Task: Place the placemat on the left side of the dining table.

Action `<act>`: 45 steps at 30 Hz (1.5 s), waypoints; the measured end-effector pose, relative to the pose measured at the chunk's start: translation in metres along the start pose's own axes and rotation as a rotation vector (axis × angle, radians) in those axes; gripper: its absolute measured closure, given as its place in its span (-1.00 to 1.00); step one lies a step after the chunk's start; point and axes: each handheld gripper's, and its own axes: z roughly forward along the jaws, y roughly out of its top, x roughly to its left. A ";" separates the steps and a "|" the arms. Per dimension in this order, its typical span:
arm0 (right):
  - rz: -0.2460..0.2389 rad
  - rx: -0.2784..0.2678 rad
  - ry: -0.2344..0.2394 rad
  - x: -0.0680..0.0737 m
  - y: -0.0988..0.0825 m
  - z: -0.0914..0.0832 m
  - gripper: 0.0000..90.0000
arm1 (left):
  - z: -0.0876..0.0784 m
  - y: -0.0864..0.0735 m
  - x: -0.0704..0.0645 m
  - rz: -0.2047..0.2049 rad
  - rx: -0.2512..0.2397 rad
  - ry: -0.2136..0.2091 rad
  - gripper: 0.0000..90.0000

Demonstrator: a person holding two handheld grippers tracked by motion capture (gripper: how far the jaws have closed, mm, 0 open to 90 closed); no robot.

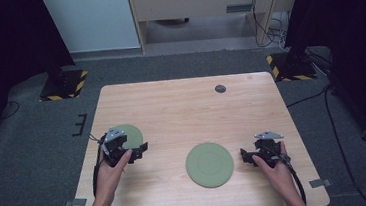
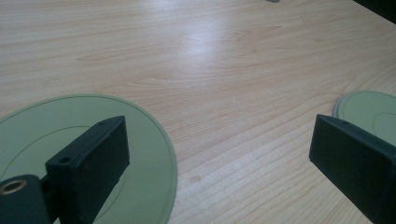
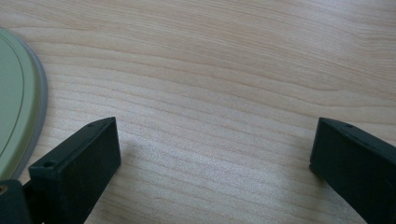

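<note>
Two flat green plates lie on the wooden table. The smaller plate sits at the left, partly under my left gripper. That gripper is open and holds nothing. In the left gripper view its left jaw hangs over the smaller plate, and the larger plate shows past the right jaw. The larger plate lies near the front middle. My right gripper rests just right of it, open and holding nothing. The right gripper view has the larger plate's rim at its left edge.
A small dark round disc lies near the table's far edge. Bare wood stretches between the plates and toward the back. Black stands with striped bases flank the table on the grey carpet.
</note>
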 end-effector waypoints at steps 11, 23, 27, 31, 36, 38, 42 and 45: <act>-0.003 0.000 0.002 0.000 0.000 0.000 -0.96 | 0.006 -0.005 -0.019 0.042 0.027 -0.024 -0.91; -0.006 -0.001 0.004 0.000 0.000 0.000 -0.96 | 0.016 -0.011 -0.041 0.097 0.064 -0.048 -0.91; -0.006 0.000 0.004 0.000 0.000 0.000 -0.96 | 0.022 -0.015 -0.048 0.112 0.081 -0.059 -0.91; -0.006 -0.001 0.004 0.000 0.000 0.000 -0.96 | 0.027 -0.020 -0.054 0.130 0.101 -0.065 -0.91; -0.006 0.000 0.006 0.000 0.000 -0.001 -0.95 | 0.029 -0.024 -0.060 0.143 0.111 -0.075 -0.91; -0.005 0.000 0.006 0.000 0.000 -0.001 -0.96 | 0.030 -0.025 -0.062 0.147 0.115 -0.075 -0.91; -0.005 0.000 0.006 0.000 0.000 -0.001 -0.95 | 0.032 -0.029 -0.066 0.151 0.126 -0.083 -0.91; -0.005 0.001 0.006 0.000 0.000 -0.001 -0.96 | 0.033 -0.032 -0.069 0.159 0.124 -0.067 -0.89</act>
